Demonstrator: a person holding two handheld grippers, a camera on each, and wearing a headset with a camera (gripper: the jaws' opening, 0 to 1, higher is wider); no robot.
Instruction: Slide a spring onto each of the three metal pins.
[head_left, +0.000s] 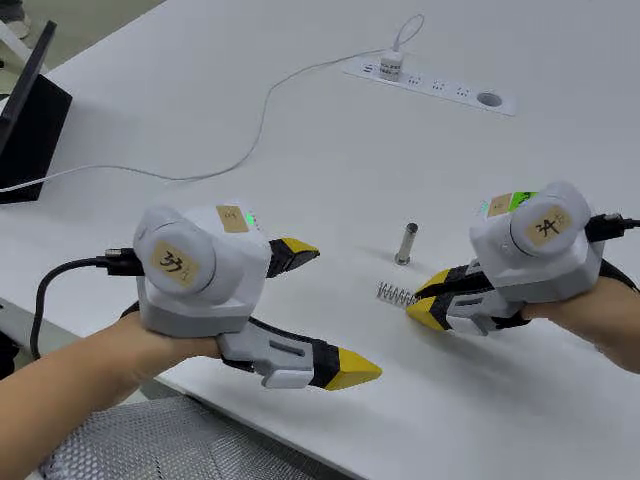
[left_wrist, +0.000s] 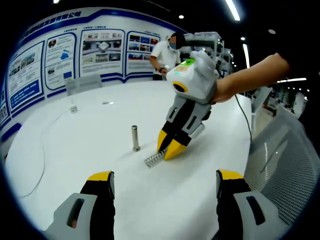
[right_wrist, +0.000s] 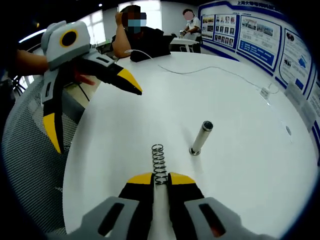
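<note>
One metal pin (head_left: 406, 243) stands upright on the white table (head_left: 330, 150). A short way in front of it lies a small coil spring (head_left: 395, 294), level and low over the tabletop. My right gripper (head_left: 424, 297) is shut on the spring's near end; the rest of the spring (right_wrist: 158, 162) sticks out past the yellow tips, left of the pin (right_wrist: 201, 137). My left gripper (head_left: 335, 310) hovers open and holds nothing, left of the pin and spring. In the left gripper view, its jaws stand wide apart, facing the spring (left_wrist: 154, 158) and the pin (left_wrist: 135, 138).
A white power strip (head_left: 440, 85) with a plugged-in charger (head_left: 390, 66) lies at the far side, and its cable (head_left: 250, 140) runs leftward. A dark screen (head_left: 30, 120) stands at the left edge. A mesh chair (head_left: 150, 445) sits below the table's near edge. People stand beyond the table.
</note>
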